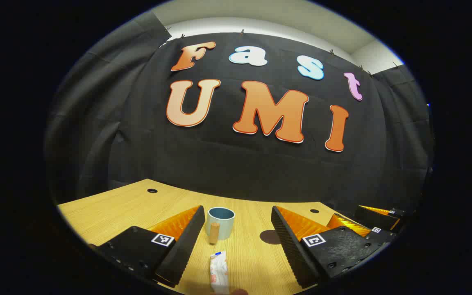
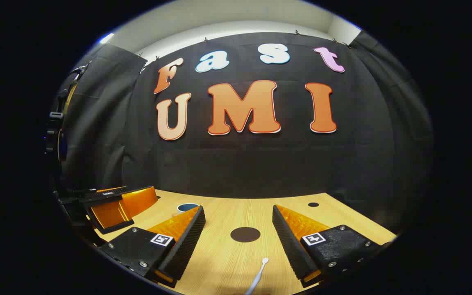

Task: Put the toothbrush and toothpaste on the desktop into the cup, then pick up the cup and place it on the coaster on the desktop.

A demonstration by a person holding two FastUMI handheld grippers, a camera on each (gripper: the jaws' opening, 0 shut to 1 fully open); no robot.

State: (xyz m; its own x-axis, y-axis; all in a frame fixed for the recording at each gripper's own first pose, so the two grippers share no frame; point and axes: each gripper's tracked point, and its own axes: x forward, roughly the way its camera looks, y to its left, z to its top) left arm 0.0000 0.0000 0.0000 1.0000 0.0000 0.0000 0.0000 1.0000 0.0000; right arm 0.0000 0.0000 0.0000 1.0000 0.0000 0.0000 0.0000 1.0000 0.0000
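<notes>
Left gripper (image 1: 236, 246): jaws spread wide, nothing between the fingers touches them; it hangs over the wooden desktop (image 1: 109, 211).
Toothpaste (image 1: 218, 272): a small white tube lying flat on the desktop in the gap between the left jaws, nearer the left finger, low in the left gripper view, apart from both fingers.
Toothpaste axis: long axis runs roughly along the fingers' own line, blue-edged end pointing away towards the cup; its near end is cut off at the view's bottom.
Cup (image 1: 221, 223): blue-grey, upright, mouth open upward, standing just beyond the left fingertips and centred in the gap; a brown wooden handle sits on its near side. In the right gripper view its rim (image 2: 188, 207) peeks from behind the left fingertip.
Coaster (image 1: 269, 237): dark round disc flat on the desktop, just beside the right finger of the left gripper, right of the cup and apart from it.
Right gripper (image 2: 239, 241): jaws wide apart, holding nothing, above the desktop (image 2: 342, 213).
Toothbrush (image 2: 259, 274): white, lying between the right jaws, closer to the right finger, touching neither.
Toothbrush axis: head points away and slightly right, towards the coaster (image 2: 245, 234); handle runs off the view's bottom.
Room: bare wood lies between toothbrush head and coaster, and beyond the coaster up to the desktop's far edge at the black cloth wall.
Other gripper: the left gripper (image 2: 113, 205) shows far left in the right gripper view, well apart from the right jaws.
</notes>
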